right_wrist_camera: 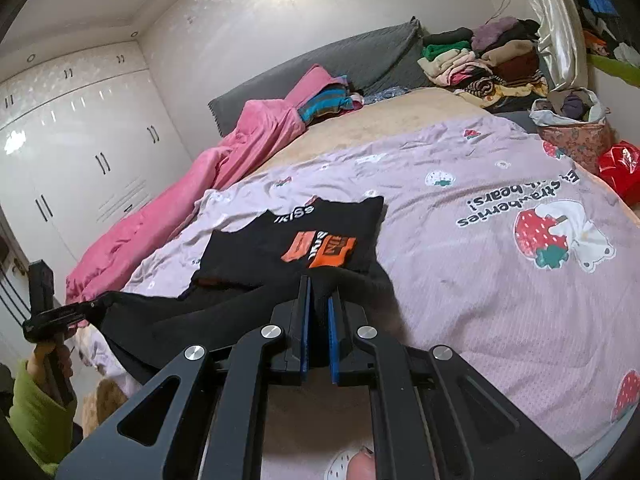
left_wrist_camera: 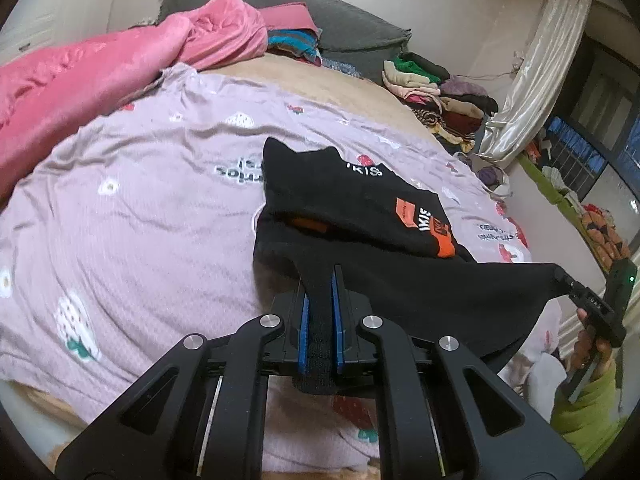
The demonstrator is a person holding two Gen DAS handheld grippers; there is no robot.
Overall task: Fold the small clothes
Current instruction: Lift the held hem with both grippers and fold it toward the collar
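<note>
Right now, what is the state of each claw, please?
Left claw: closed on an edge of the black garment.
Right claw: closed on another edge of the same garment.

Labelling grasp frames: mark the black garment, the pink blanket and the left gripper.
black garment (right_wrist_camera: 256, 248): right wrist view, flat printed panel lying on the bed.
pink blanket (left_wrist_camera: 80, 80): left wrist view, bunched middle.
left gripper (left_wrist_camera: 319, 276): left wrist view, between fingertips, clamped on fabric.

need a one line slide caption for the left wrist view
Left gripper and right gripper each clamp an edge of a black garment, its far part lying on the lilac strawberry-print sheet.
</note>
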